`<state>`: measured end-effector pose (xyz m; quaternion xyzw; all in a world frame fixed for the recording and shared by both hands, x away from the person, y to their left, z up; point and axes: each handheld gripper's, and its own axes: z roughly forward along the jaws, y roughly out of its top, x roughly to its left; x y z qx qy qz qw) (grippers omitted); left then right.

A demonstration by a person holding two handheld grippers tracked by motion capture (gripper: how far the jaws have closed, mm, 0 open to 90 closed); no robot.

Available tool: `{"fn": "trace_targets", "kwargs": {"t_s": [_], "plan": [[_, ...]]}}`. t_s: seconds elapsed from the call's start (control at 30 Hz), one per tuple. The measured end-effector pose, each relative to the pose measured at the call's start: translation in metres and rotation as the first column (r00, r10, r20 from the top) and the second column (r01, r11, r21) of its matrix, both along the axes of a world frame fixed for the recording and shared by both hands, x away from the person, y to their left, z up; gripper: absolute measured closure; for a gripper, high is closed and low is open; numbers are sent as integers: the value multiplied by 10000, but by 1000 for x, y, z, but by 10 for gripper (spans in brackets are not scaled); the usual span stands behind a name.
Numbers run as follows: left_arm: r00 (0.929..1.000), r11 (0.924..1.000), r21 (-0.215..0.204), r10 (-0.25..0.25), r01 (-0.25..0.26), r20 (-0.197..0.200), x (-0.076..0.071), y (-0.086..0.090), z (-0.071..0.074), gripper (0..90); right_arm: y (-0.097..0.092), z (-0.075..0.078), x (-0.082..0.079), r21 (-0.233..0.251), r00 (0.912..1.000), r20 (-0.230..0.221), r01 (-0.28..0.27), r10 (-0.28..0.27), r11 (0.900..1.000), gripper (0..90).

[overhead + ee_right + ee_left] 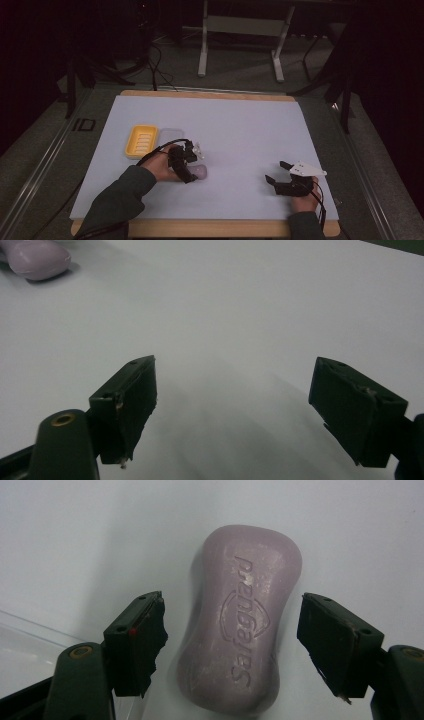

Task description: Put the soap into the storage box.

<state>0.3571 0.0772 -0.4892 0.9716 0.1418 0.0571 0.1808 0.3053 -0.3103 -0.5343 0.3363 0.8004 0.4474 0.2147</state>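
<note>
A lilac bar of soap [240, 625] with an embossed brand name lies flat on the white table mat [240, 130]. My left gripper [230, 615] hangs over it, one jaw on each long side of the bar, with a small gap showing between each pad and the soap, so it stands open. From the high view the soap [201, 172] peeks out to the right of the left gripper [192, 172]. My right gripper [276, 171] rests open near the front right of the mat with nothing between its jaws [235, 370]. The soap [37, 259] lies far off at the upper left there.
A yellow ribbed soap dish [141, 140] sits at the left of the mat with a clear plastic lid [170, 136] beside it; the lid's edge [30, 645] shows close to the left jaw. The mat's front edge runs just behind both hands.
</note>
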Motion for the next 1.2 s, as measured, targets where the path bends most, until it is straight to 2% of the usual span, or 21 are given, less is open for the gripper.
{"fn": "trace_targets", "kwargs": {"t_s": [0.13, 0.47, 0.7, 0.8, 0.9, 1.2], "plan": [[10000, 9995, 314, -79, 80, -29, 1, -3, -3, 278, 0, 0, 0, -10, 10000, 3, -14, 14, 10000, 189], [9993, 9968, 716, -347, 353, -99, -1, -13, -8, 276, 0, 0, 0, -21, 10000, -1, -18, 18, 10000, 189], [9979, 9878, 1419, -623, 638, -148, 0, -20, -12, 307, 0, 0, 0, -20, 10000, -5, -17, 17, 10000, 189], [9979, 9883, 1381, -618, 641, -216, 1, -20, -12, 326, 0, 0, 0, -19, 10000, -6, -17, 17, 10000, 189], [9966, 9854, 1541, -656, 727, -503, 3, -21, -11, 367, 0, 0, 0, -13, 10000, -12, -19, 19, 10000, 189], [9937, 9801, 1879, -456, 643, -1019, 6, -25, -11, 422, 0, 0, 0, -18, 10000, -10, -16, 16, 10000, 189]]}}
